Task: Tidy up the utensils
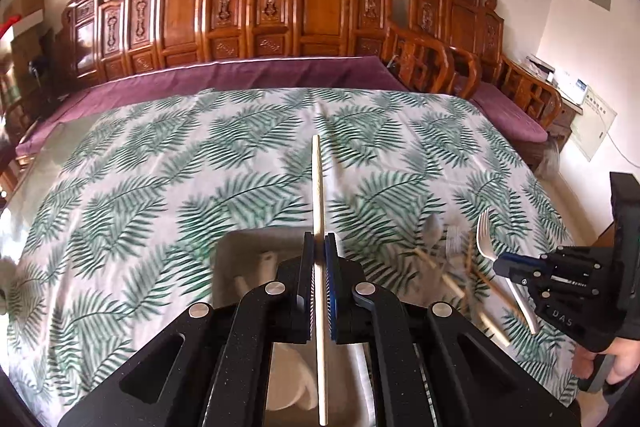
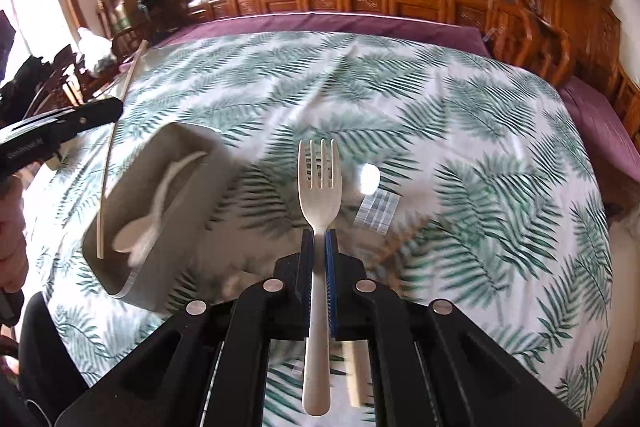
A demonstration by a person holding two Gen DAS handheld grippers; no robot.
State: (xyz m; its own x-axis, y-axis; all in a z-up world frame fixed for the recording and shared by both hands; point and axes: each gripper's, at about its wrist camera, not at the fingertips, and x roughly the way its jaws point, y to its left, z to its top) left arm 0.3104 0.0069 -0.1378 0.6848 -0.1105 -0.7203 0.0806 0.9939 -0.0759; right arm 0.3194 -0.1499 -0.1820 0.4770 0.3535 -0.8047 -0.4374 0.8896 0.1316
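My left gripper is shut on a pale wooden chopstick that sticks up past the jaws above the table. In the right wrist view that same gripper and chopstick hang over a grey tray holding a white spoon. My right gripper is shut on the handle of a pale fork, tines pointing away. From the left wrist view, the right gripper with the fork is at the right, above several blurred chopsticks on the cloth.
A leaf-patterned cloth covers the table. Carved wooden benches with purple cushions line the far side. The grey tray lies just under my left gripper. A small clear packet lies on the cloth ahead of the fork.
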